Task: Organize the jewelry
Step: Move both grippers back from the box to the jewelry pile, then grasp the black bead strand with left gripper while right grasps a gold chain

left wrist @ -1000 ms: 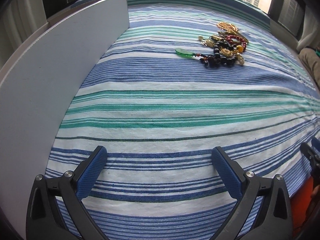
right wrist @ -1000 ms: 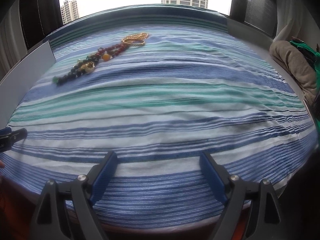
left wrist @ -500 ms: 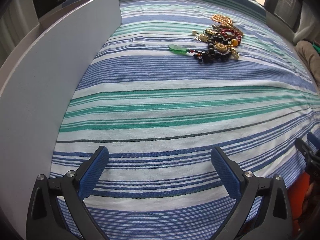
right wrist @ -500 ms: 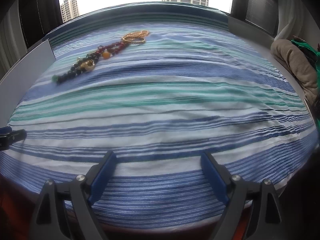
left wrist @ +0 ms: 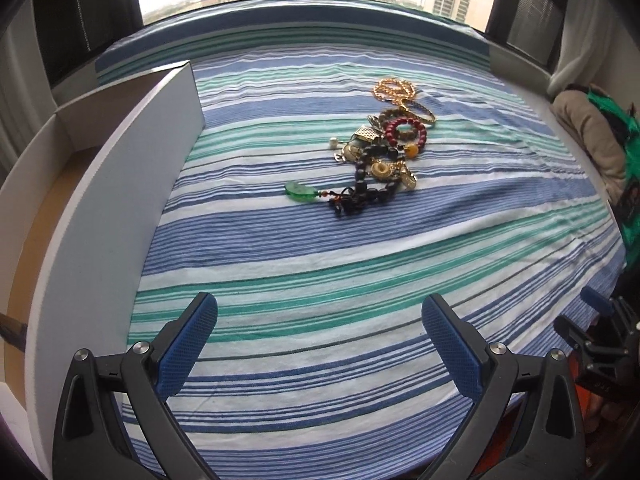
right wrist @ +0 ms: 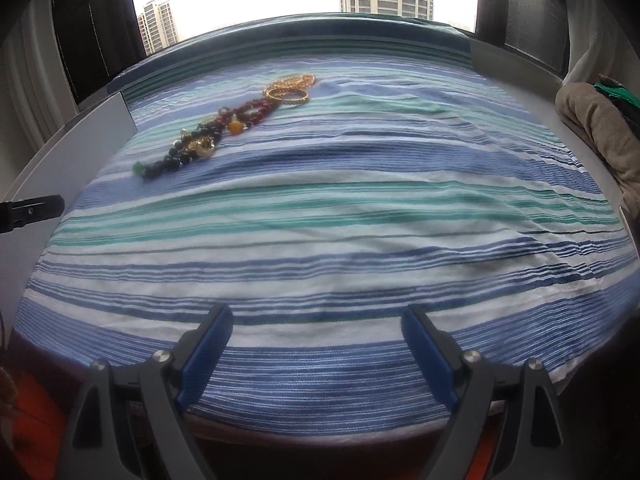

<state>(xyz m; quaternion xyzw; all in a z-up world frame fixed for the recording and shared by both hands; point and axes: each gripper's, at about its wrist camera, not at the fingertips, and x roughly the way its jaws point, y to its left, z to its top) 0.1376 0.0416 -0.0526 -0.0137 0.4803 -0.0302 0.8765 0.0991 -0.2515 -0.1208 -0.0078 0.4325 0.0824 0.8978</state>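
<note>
A pile of jewelry [left wrist: 380,152] lies on the striped cloth [left wrist: 320,260]: a gold chain [left wrist: 394,89], a gold bangle [left wrist: 420,110], a red bead bracelet [left wrist: 406,132], dark beads [left wrist: 360,196] and a green pendant [left wrist: 298,193]. It also shows in the right wrist view [right wrist: 224,128], far left. A white open box [left wrist: 100,216] stands along the cloth's left side. My left gripper [left wrist: 320,324] is open and empty, well short of the pile. My right gripper [right wrist: 316,330] is open and empty over the cloth's near edge.
A beige and green bundle of cloth [left wrist: 592,140] lies at the right edge. The box wall [right wrist: 80,148] bounds the left side in the right wrist view. The right gripper's tip [left wrist: 596,332] shows at the left wrist view's lower right. A window stands beyond the far edge.
My left gripper has tilted up and moved forward, so the jewelry pile sits nearer the view's middle and the box interior shows. My right gripper has barely moved.
</note>
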